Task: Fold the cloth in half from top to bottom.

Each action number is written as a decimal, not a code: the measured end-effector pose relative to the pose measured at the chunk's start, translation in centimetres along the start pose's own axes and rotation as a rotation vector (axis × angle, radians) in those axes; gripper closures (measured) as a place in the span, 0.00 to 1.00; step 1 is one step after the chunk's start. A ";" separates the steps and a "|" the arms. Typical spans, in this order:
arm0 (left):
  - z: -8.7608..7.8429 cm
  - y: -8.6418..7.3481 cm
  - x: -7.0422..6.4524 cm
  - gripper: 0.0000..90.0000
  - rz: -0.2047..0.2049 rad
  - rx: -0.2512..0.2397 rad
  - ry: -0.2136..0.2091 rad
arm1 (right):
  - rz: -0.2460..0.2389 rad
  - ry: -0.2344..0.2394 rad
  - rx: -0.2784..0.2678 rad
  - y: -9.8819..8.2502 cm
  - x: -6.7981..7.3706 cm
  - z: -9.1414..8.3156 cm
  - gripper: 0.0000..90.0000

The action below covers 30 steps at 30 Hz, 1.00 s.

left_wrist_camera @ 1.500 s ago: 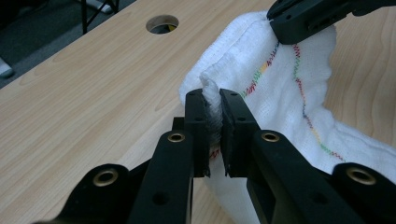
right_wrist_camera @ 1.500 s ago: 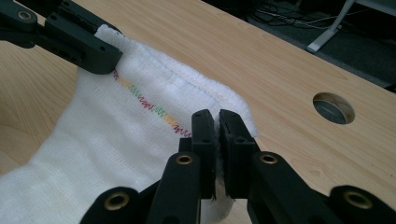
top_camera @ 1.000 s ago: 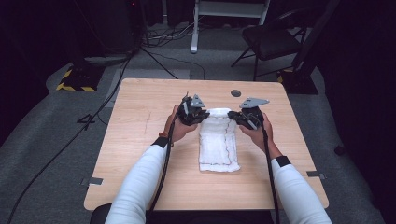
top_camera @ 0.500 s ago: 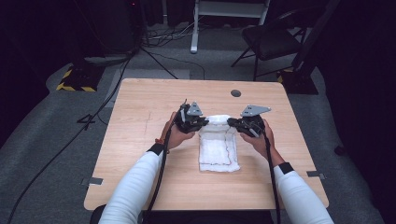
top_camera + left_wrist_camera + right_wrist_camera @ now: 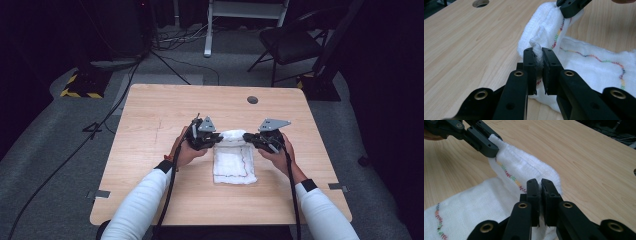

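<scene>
A white cloth (image 5: 234, 162) with a rainbow-coloured stitched border lies on the wooden table (image 5: 150, 120), its far end raised and curled over. My left gripper (image 5: 217, 139) is shut on the cloth's far left corner; in the left gripper view (image 5: 538, 53) a bunch of fabric (image 5: 549, 27) is pinched between the jaws. My right gripper (image 5: 249, 141) is shut on the far right corner, and in the right gripper view (image 5: 540, 185) the cloth (image 5: 519, 173) passes between its jaws. Each gripper view shows the other gripper's tip on the opposite corner.
A round cable hole (image 5: 252, 100) sits in the table near its far edge. Beyond the table stand a dark chair (image 5: 290, 42) and a white frame (image 5: 245, 10), with cables on the floor. Bare wood surrounds the cloth on all sides.
Both grippers have moved toward the person with the cloth's far end, folding it over the rest of the cloth. Both stay shut on their corners.
</scene>
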State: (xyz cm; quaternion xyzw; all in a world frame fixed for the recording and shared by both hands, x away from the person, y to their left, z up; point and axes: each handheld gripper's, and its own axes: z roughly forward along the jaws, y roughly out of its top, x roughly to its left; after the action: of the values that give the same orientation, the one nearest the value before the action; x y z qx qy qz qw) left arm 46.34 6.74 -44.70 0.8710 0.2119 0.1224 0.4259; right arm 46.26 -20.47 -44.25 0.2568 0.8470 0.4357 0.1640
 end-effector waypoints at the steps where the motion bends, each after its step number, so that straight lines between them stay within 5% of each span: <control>1: 0.0 0.0 -0.1 0.92 0.006 0.002 -0.002 | -0.002 0.002 0.000 0.0 0.0 -0.1 0.95; 30: -1.4 -0.7 -2.9 0.89 0.101 0.043 -0.045 | -0.035 0.086 0.018 -1.4 1.7 -2.0 0.95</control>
State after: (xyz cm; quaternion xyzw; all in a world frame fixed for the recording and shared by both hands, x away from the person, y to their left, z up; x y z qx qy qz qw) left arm 43.05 6.66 -44.50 0.8922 0.1608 0.1194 0.4049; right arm 43.44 -21.44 -44.36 0.2244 0.8615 0.4356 0.1328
